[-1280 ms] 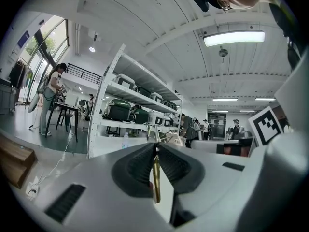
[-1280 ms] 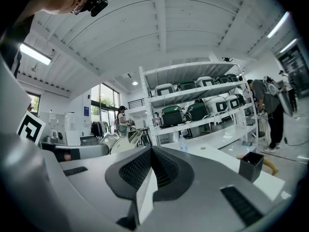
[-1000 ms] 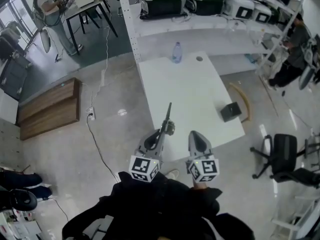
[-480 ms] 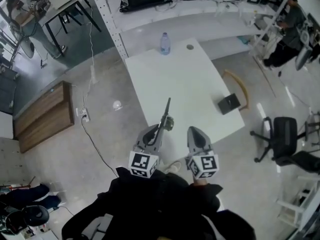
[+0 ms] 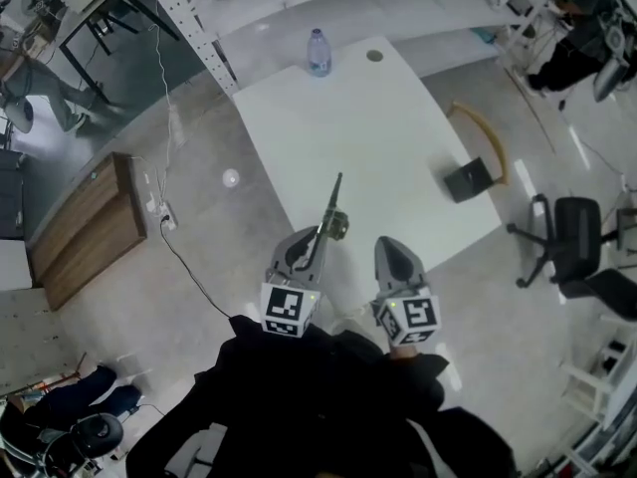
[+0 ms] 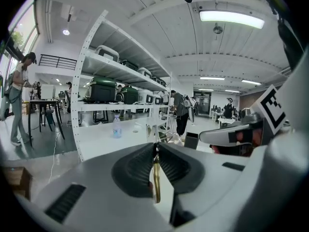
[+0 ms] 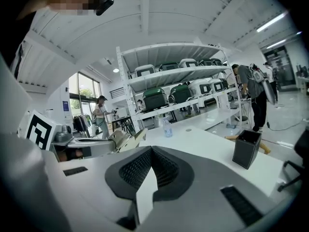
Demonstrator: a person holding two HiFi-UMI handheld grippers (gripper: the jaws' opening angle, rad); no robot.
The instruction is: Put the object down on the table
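Note:
My left gripper is shut on a long thin tool with an olive-brass body and a dark shaft. The shaft points away from me, over the near edge of the white table. In the left gripper view the brass part is pinched between the ribbed pads of that gripper. My right gripper hovers beside it at the table's near edge. Its jaws are shut with nothing between them. The left gripper and tool show at the left of the right gripper view.
A water bottle and a small round disc stand at the table's far end. A black box sits at its right edge, next to a curved wooden piece. An office chair is at the right, a wooden bench at the left.
The head view has shifted, so the table and bottle sit higher in the picture. Both grippers keep the same pose, and the tool stays in the left one.

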